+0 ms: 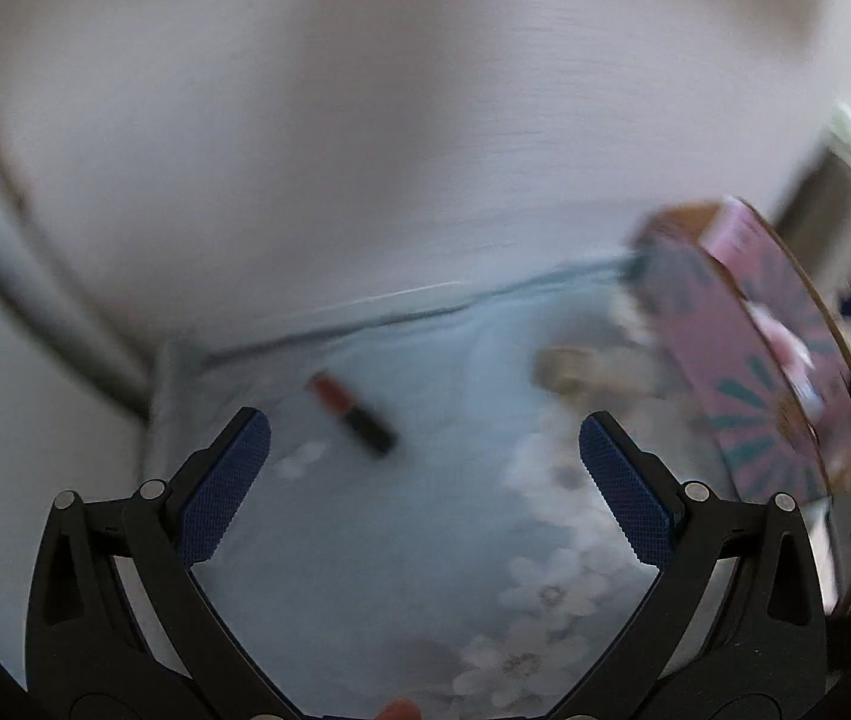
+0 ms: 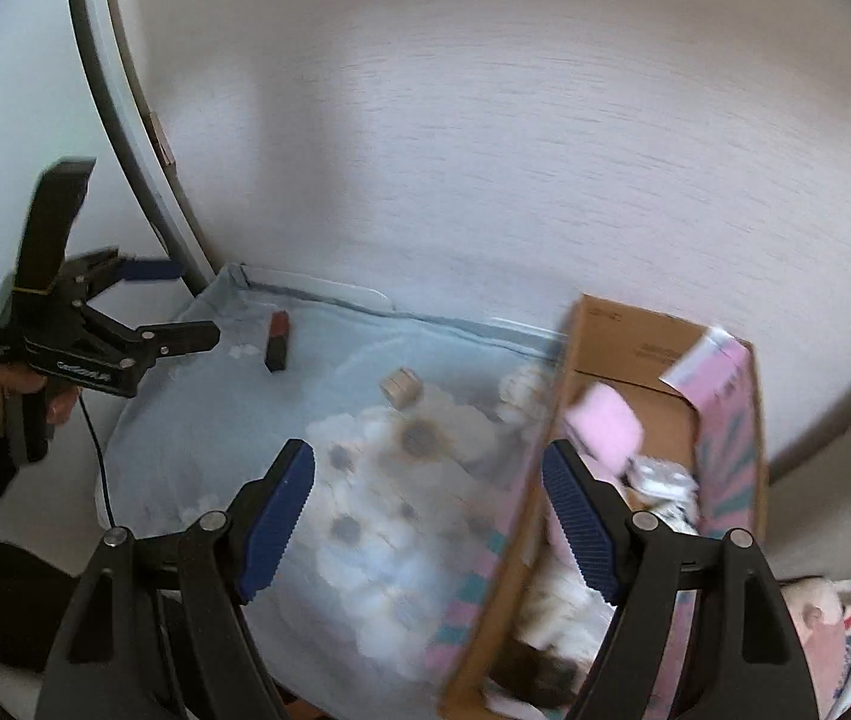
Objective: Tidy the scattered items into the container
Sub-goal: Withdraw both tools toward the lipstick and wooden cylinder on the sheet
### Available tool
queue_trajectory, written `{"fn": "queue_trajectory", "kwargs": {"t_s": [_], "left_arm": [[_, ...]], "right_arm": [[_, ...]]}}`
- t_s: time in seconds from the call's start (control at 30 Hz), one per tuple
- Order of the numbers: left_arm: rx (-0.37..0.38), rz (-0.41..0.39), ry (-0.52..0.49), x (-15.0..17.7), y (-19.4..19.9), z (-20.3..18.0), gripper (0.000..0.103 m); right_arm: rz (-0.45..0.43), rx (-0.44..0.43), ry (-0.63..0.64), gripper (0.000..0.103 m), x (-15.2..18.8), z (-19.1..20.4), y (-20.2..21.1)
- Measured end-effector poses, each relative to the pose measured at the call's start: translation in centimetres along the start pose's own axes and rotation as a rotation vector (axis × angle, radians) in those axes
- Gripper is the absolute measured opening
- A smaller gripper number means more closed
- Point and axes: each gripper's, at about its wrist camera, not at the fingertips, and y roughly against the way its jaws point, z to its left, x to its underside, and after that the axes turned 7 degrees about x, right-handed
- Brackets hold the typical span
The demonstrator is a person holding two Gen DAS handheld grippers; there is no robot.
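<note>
A red and black lipstick lies on the pale blue flowered cloth, just ahead of my open, empty left gripper. It also shows in the right wrist view, near the left gripper. A small beige block lies mid-cloth and shows blurred in the left wrist view. The pink cardboard box stands at the right, holding a pink item and wrapped things. My right gripper is open and empty, its right finger over the box's near wall.
A white wall rises behind the cloth. A grey and white curved frame stands at the left. A black cable hangs by the cloth's left edge. Patterned fabric lies at the far right.
</note>
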Motion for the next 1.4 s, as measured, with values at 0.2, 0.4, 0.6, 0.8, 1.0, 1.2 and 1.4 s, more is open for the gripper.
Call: {"fn": "queue_trajectory", "kwargs": {"t_s": [0.2,0.4,0.6,0.8,1.0,1.2,1.4], "left_arm": [[-0.080,-0.015,0.214,-0.3,-3.1,6.2,0.103],[-0.103,-0.004,0.331,0.1,-8.8,10.4,0.102],[-0.094,0.018,0.377,1.3,-13.0,13.2,0.099],[-0.097,0.005,0.379,1.3,-14.2,14.1,0.093],[-0.100,0.008,0.344,1.1,-14.8,13.1,0.090],[-0.100,0.021,0.337,1.5,-15.5,12.2,0.070],[-0.131,0.010,0.313,2.1,-15.4,11.3,0.052]], "right_arm": [[0.013,0.040,-0.119,0.075,-2.1,3.3,-4.4],[0.029,0.149,-0.309,0.075,-0.9,5.0,-11.9],[0.037,0.246,-0.411,0.075,0.4,5.4,-17.7],[0.051,0.271,-0.425,0.075,0.4,5.9,-21.0],[0.059,0.324,-0.373,0.075,-0.1,6.4,-22.7],[0.056,0.364,-0.342,0.067,-0.3,6.7,-23.3],[0.060,0.374,-0.290,0.036,-0.2,6.8,-23.9]]}}
